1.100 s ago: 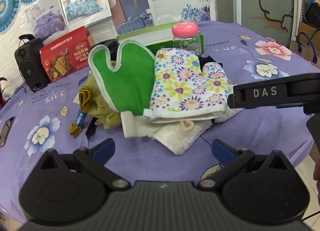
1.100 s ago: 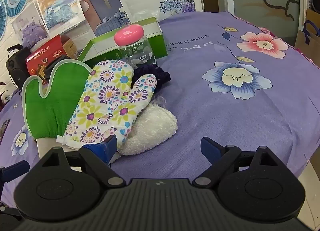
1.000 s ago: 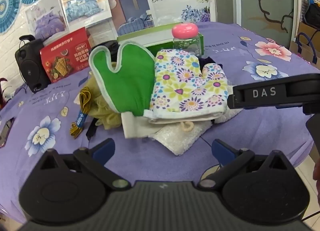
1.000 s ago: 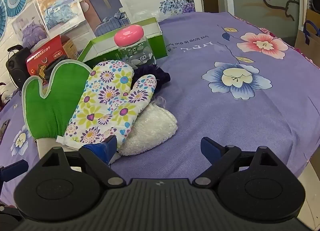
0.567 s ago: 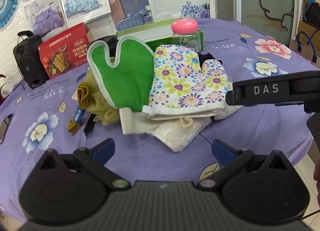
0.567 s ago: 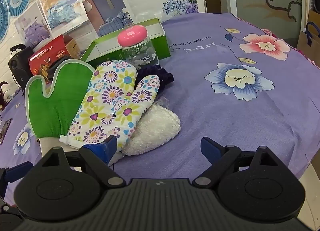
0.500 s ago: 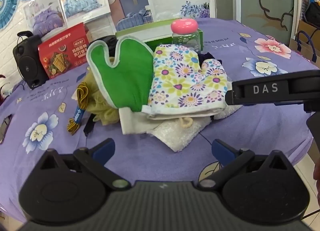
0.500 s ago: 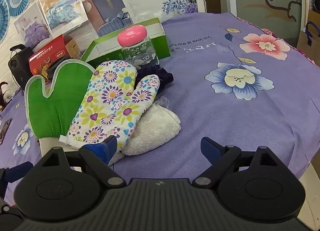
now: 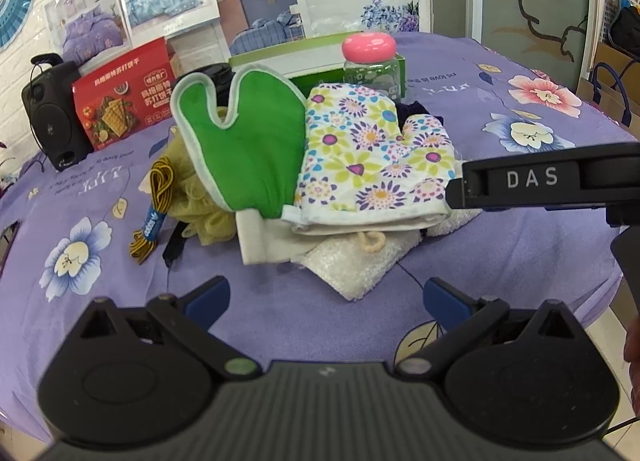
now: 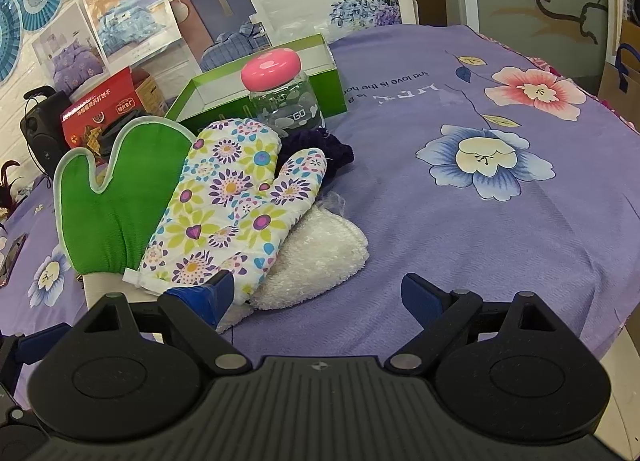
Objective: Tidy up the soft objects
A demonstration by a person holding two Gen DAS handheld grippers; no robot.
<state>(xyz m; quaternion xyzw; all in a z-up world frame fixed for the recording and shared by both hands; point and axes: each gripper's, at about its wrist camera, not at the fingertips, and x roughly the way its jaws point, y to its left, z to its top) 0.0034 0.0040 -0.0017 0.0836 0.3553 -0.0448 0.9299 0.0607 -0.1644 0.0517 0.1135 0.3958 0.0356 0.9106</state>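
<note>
Approaching the floral mitt (image 10: 236,205): both tools, left (image 9: 324,297) and right (image 10: 318,293), gape empty before it; next move likely calls for gripping its cuff.

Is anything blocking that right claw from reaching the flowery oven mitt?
Nothing visible does. The right gripper is open, its left fingertip already at the cuff of the flowery oven mitt, which lies on top of the pile.

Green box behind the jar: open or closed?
Open. The green box has no lid, and its pale inside shows behind the pink-capped jar.
</note>
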